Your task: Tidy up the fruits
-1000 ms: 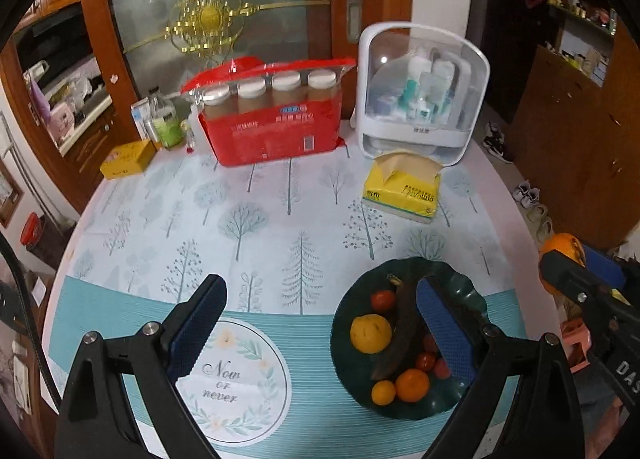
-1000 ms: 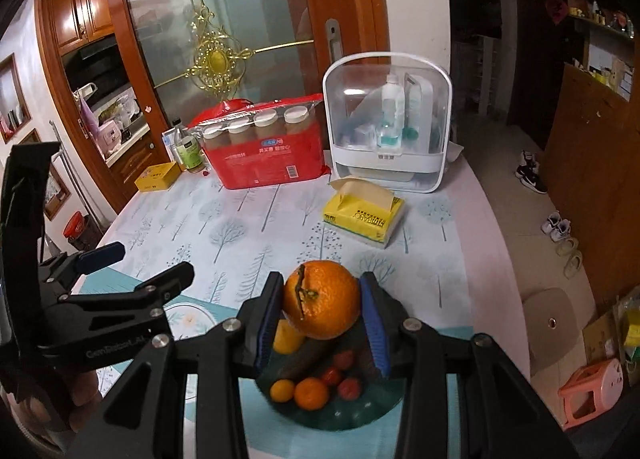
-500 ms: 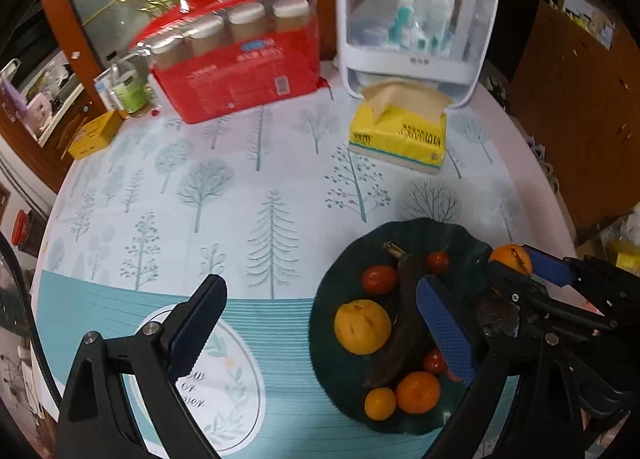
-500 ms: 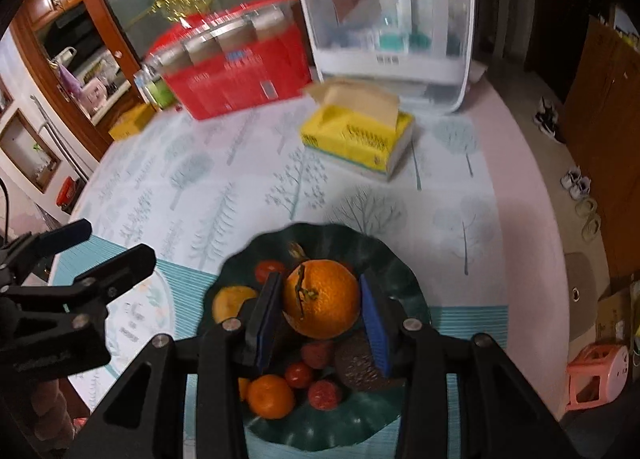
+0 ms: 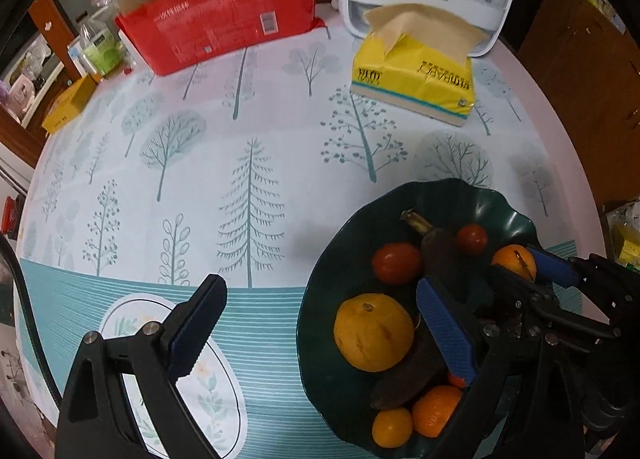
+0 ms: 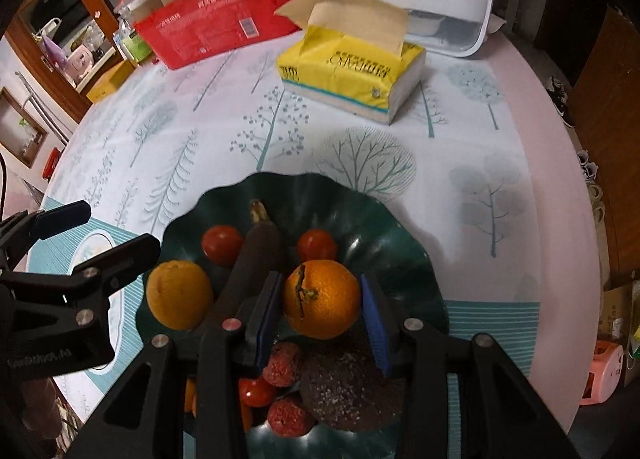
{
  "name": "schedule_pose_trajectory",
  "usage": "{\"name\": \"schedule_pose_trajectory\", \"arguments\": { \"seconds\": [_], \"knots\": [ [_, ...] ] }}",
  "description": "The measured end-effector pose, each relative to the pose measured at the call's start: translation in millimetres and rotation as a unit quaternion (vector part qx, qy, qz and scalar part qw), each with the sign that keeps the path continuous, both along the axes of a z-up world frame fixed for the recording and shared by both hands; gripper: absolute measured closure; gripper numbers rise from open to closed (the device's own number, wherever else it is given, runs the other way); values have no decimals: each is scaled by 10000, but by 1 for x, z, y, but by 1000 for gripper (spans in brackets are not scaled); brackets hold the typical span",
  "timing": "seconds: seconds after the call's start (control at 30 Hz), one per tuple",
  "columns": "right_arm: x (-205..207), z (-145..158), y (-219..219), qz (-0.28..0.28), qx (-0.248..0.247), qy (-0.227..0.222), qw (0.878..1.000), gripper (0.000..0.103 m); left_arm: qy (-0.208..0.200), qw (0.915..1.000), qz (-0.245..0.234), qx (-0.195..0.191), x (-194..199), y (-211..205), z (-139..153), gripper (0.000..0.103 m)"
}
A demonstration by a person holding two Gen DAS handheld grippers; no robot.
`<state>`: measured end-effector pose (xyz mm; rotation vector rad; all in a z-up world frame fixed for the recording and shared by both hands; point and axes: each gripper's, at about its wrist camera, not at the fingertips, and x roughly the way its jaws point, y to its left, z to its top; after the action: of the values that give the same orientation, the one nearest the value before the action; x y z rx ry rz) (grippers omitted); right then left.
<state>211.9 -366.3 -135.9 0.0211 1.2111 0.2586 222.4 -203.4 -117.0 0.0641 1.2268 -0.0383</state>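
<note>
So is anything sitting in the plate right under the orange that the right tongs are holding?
Yes. The orange in the right tongs hangs over the green plate, with a dark rough-skinned fruit and red bumpy fruits below it; the plate's far side looks bare.

I'm in a home dining room: round counter (image 6: 552,187) under a tree-print cloth, tissue pack (image 6: 352,71), wooden cabinets far left, shoes (image 6: 562,101) on the floor right.
</note>
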Motion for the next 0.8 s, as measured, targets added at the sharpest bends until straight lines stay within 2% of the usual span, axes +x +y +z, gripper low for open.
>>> {"name": "schedule_pose_trajectory", "arguments": {
  "seconds": [0.17,0.3,0.47,0.8],
  "knots": [
    [1,-8,-1,34,199,202,9996,62,60,9999,68,-44,0,5,-5,8],
    [-3,-2,2,68,140,93,9998,56,77,9998,113,-114,-1,8,-3,8],
    [-9,7,8,109,141,-21,9998,56,35,9998,156,-119,-5,11,2,8],
    [-32,36,21,146,145,-308,9993,56,-327,9990,223,-188,-34,27,37,8]
  ]
}}
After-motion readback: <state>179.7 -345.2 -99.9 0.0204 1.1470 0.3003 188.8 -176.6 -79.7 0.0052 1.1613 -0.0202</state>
